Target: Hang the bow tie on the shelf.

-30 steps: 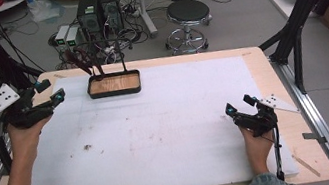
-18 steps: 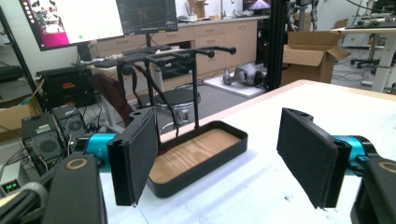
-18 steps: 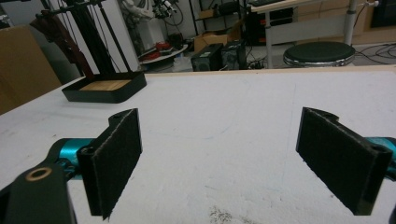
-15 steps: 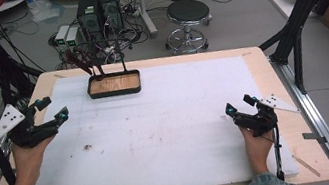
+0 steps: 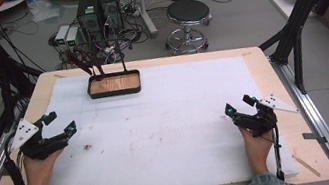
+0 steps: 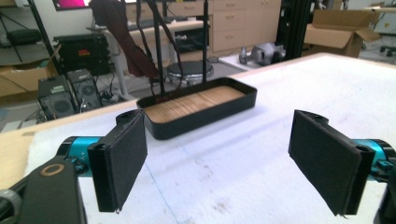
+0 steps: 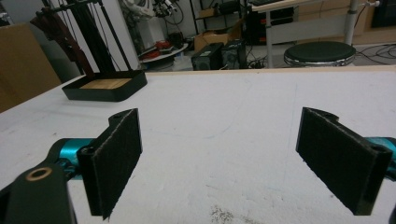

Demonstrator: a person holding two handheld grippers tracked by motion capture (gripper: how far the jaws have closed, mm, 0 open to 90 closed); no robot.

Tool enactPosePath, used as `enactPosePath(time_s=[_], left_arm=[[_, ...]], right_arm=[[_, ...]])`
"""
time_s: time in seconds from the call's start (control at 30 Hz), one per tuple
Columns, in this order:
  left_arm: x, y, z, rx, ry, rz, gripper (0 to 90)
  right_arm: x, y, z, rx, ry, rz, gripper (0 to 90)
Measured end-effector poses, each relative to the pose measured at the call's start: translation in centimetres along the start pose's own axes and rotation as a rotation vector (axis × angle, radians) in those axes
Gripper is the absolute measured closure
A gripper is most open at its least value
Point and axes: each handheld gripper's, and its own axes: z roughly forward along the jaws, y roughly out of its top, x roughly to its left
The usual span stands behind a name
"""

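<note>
grippers: two. the left gripper point(image 5: 62, 124) sits over the white mat's left edge, the right gripper point(image 5: 239, 105) over its right part; they are well apart.
left gripper jaws: spread wide, nothing between them; seen from its own camera point(image 6: 219, 165) the pads are far apart with bare mat between.
right gripper jaws: also spread wide and empty; its own view point(image 7: 229, 163) shows both pads parted over the mat.
hands: two, a left hand point(image 5: 37, 162) and a right hand point(image 5: 256, 140), each gripping one tool from the near edge, with denim sleeves behind.
tray: one black tray point(image 5: 114, 84) with a wood-coloured floor, at the far edge of the mat, left of centre, well apart from both grippers.
stand: one thin black stand rises from the tray's far side, a dark brownish strip point(image 6: 119, 37) hanging from it.
table: one, light wood point(image 5: 272, 79), covered by one white mat point(image 5: 168, 127).
high view adds: one round stool point(image 5: 188, 12) and computer towers point(image 5: 98, 10) on the floor beyond the table; dark specks on the mat near the left gripper.
left gripper view adds: the tray close ahead, between the pads' lines, and the ribbed look of its wooden floor.
right gripper view adds: the tray point(image 7: 105, 86) far off to the upper left; a patch of dark crumbs on the mat just ahead.
</note>
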Motion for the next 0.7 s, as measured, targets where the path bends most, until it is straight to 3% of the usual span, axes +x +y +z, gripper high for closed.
enactPosePath(time_s=[0.3, 0.7], left_arm=[[-0.8, -1.4, 0.4, 0.060, -0.006, 0.007, 18.2], [-0.7, -1.8, 0.6, 0.074, 0.001, -0.008, 18.1]], right_arm=[[0.1, 0.0, 0.1, 0.000, 0.002, -0.005, 13.5], [0.1, -0.1, 0.2, 0.008, 0.002, -0.003, 13.6]])
